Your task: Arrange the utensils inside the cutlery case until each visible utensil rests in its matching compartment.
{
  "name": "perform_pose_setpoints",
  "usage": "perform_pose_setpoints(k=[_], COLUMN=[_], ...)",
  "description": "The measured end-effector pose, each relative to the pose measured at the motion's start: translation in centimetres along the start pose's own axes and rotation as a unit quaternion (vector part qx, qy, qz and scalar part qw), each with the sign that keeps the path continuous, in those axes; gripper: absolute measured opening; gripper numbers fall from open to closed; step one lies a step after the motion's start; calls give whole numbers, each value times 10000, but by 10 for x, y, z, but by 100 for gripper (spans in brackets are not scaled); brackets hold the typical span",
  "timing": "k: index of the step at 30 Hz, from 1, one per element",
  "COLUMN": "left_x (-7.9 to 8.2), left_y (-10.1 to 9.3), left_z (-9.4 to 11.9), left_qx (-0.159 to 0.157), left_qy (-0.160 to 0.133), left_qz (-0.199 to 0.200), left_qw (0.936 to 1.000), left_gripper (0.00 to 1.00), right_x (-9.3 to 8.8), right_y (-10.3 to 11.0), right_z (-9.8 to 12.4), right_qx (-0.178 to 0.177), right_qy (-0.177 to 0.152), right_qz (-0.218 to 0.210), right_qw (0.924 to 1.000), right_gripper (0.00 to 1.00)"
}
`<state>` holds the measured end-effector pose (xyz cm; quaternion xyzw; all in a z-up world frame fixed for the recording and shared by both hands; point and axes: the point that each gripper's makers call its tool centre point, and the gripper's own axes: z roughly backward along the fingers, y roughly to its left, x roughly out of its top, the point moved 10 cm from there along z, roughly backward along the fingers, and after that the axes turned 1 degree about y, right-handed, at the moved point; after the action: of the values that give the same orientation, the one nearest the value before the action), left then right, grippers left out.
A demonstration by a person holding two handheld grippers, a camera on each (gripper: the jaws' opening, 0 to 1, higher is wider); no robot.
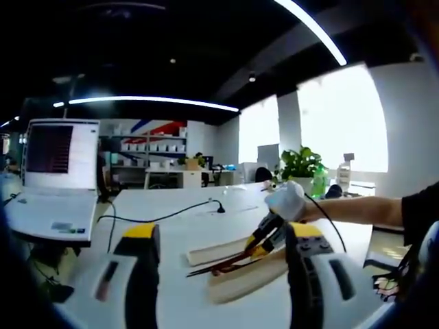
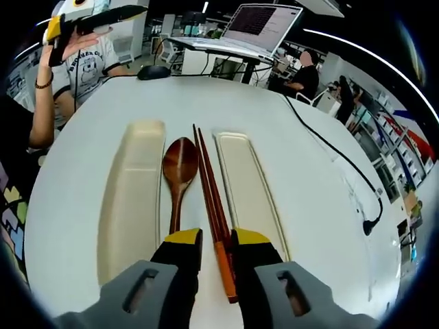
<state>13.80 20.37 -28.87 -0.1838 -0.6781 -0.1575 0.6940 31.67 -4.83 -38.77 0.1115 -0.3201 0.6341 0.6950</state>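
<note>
On the white table (image 2: 309, 157) a wooden spoon (image 2: 178, 168) lies between two long cream trays of the cutlery case, one on the left (image 2: 134, 199) and one on the right (image 2: 243, 185). Dark red chopsticks (image 2: 209, 181) with orange ends lie beside the spoon and run between the jaws of my right gripper (image 2: 217, 241), which is shut on them near the orange ends. In the left gripper view the right gripper (image 1: 264, 240) holds the chopsticks (image 1: 216, 266) over the trays (image 1: 243, 277). My left gripper (image 1: 223, 240) is open above the table, nothing between its jaws; it also appears top left (image 2: 96, 15).
An open laptop (image 1: 58, 171) (image 2: 257, 24) stands at the table's far side, with a mouse (image 2: 154, 71) near it. A black cable with a plug (image 1: 219, 207) (image 2: 370, 225) crosses the table. A person (image 2: 305, 75) sits in the background. A plant (image 1: 302, 164) stands by the window.
</note>
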Motion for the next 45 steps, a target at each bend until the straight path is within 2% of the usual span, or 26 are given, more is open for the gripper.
perform_pose_setpoints(k=[5,7,10,14,17,22,26,29,32,37,41,45], left_x=[0,-1,0,1,0,0,-1,0,-1,-1,-1,-1], left_y=[1,-1,-1,-2,-1,2,2,1,0,1,1,3], left_z=[1,1,0,0,1,1,2,2,1,0,1,3], left_qx=[93,44,17,169,152,320,266,241,227,191,148,150], left_qy=[-17,14,37,73,79,108,106,101,139,158,158,136], left_qz=[-1,4,-20,-162,-112,-143,-101,-116,-143,-150,-134,-111], left_qw=[10000,10000,10000,9997,9998,9993,9995,9996,9995,9996,9997,9997], left_gripper=[78,78,78,78,78,78,78,78,78,78,78,78], right_x=[2,2,4,6,8,14,16,17,21,30,34,33], right_y=[2,3,1,-2,-2,-1,-4,-6,-9,-9,-11,-15], right_z=[4,3,1,-3,-4,-6,-9,-11,-13,-16,-18,-16], right_qx=[59,176,77,119,185,304,379,536,725,791,814,790], right_qy=[82,201,344,383,484,697,718,808,1091,1424,1656,1692], right_qz=[190,377,476,408,605,801,688,824,492,662,582,330], right_qw=[9998,9989,9982,9984,9968,9939,9943,9919,9902,9844,9811,9819], right_gripper=[13,10,10,10,8,6,4,4,4,4,5,9])
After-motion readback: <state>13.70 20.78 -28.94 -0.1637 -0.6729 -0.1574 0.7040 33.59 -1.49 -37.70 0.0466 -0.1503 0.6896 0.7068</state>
